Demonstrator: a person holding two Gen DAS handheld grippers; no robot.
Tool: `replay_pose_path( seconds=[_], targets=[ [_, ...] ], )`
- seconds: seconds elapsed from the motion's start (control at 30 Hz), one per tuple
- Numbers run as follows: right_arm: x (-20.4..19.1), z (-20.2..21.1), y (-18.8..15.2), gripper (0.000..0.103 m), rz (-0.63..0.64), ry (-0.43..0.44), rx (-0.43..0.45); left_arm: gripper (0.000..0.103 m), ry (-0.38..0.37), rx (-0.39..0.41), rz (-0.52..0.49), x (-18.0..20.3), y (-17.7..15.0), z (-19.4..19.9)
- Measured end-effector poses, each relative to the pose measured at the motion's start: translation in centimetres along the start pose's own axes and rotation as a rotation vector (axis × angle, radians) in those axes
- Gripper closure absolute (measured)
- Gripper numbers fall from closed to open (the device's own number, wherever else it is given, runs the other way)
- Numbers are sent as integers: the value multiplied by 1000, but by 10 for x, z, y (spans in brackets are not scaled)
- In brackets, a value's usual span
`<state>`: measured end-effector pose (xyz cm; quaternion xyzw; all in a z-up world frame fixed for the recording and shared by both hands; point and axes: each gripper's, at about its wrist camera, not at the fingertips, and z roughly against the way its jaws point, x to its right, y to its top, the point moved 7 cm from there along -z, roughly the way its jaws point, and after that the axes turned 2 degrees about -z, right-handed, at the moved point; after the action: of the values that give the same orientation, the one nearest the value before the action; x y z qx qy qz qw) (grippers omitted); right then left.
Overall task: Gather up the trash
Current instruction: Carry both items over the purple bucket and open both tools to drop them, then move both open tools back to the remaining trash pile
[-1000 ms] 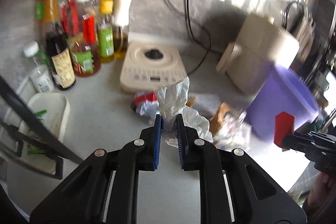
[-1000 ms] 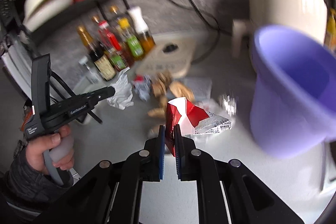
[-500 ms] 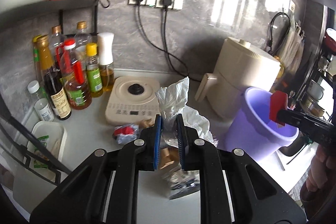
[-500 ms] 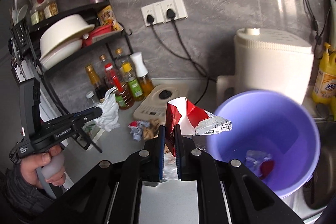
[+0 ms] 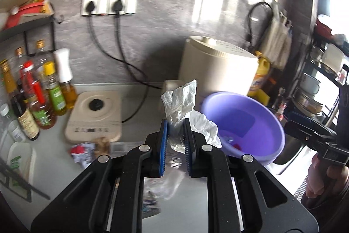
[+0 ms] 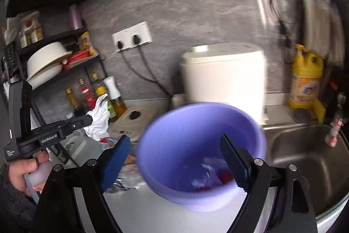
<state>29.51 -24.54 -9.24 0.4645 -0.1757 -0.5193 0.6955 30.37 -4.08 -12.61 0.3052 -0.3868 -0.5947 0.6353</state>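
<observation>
around you the worktop (image 5: 54, 169) is crowded: a cluster of sauce bottles (image 5: 37, 97) at the left under a black shelf rack (image 6: 54, 62), a cream flat appliance (image 5: 96, 117) just beside them, and a tall cream appliance (image 6: 222, 80) against the grey wall right behind the purple bucket (image 6: 196, 145). two plugged cords hang from the wall sockets (image 5: 109, 1) down toward the appliances. a steel sink (image 6: 305, 156) lies to the right of the bucket, with a yellow detergent jug (image 6: 307, 78) on its back edge.

loose wrappers (image 5: 87, 150) and a clear crinkled bag lie on the worktop left of the bucket, in front of the flat appliance.

your left claw (image 5: 175, 141) is clamped tight on a crumpled white paper towel (image 5: 181, 102), held up off the worktop, left of the bucket rim, pointing slightly downward.

your right claw (image 6: 174, 158) hangs over the bucket mouth, its jaws opening wide with nothing between them; red and white trash (image 6: 209, 176) lies in the bucket's bottom.
</observation>
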Motion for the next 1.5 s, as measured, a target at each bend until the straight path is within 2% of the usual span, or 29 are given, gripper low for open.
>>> replay_pose_path(
  seconds=[0.27,0.53,0.57,0.6,0.63,0.7,0.77,0.83,0.9,1.03,1.37,1.5],
  targets=[
    [52,34,-1,17,-77,-85,35,88,-89,-10,-68,53,18,-26],
    [80,58,-2,17,-123,-143,65,86,-166,-23,-128,100,28,-50],
    [81,60,-1,17,-126,-147,69,83,-173,-20,-135,103,29,-51],
    [84,63,-1,16,-132,-155,74,64,-182,-19,-144,107,30,-52],
    [86,65,-2,16,-137,-160,78,37,-183,-12,-148,109,31,-52],
    [89,69,-2,14,-141,-165,86,23,-178,20,-136,108,33,-48],
    [90,68,-3,13,-146,-165,83,19,-180,20,-117,103,33,-46],
    [90,64,-4,8,-152,-165,75,14,-157,20,-104,94,30,-43],
    [86,58,-2,7,-148,-153,68,11,-146,24,-97,86,28,-38],
    [71,45,1,7,-127,-101,57,7,-74,35,-68,63,23,-25],
    [1,10,-4,7,-35,86,-9,6,106,42,28,-4,1,24],
    [-18,0,-10,7,-21,124,-32,6,155,28,66,-26,-12,39]
  ],
)
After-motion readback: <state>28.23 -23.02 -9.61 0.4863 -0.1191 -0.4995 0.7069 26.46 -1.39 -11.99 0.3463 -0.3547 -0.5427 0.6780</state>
